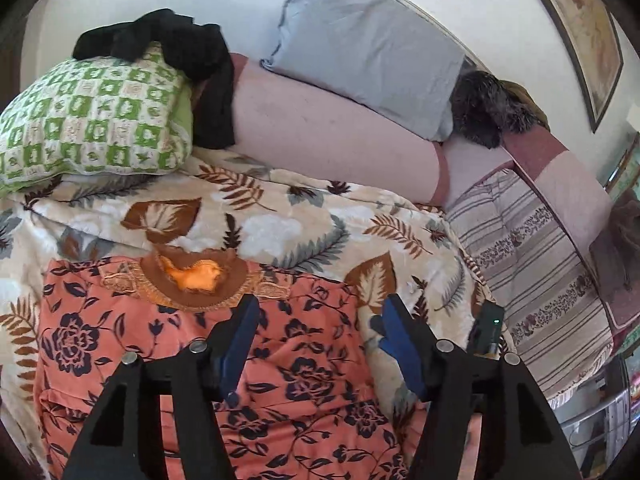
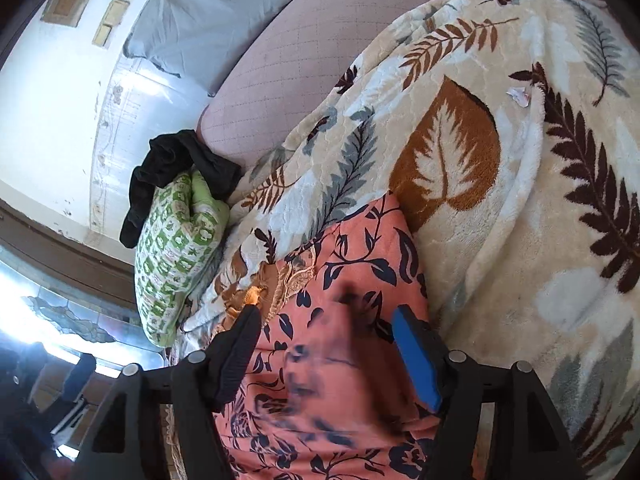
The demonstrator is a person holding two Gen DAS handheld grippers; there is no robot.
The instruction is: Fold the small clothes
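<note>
Both hand-held grippers, left (image 1: 316, 316) and right (image 2: 326, 326), hang open over the orange dress (image 1: 200, 360); its slippery folds could slide apart on the bed blanket (image 1: 280, 220).

We see right gripper (image 2: 326, 316) over orange floral garment (image 2: 360, 248), jaws apart, nothing pinched; cloth between fingers blurred. Garment lies on leaf-print blanket (image 2: 500, 160), which spreads ahead and right of tongs. Green pillow (image 2: 172, 256) left of tongs, black cloth (image 2: 176, 172) draped on its far end.
</note>
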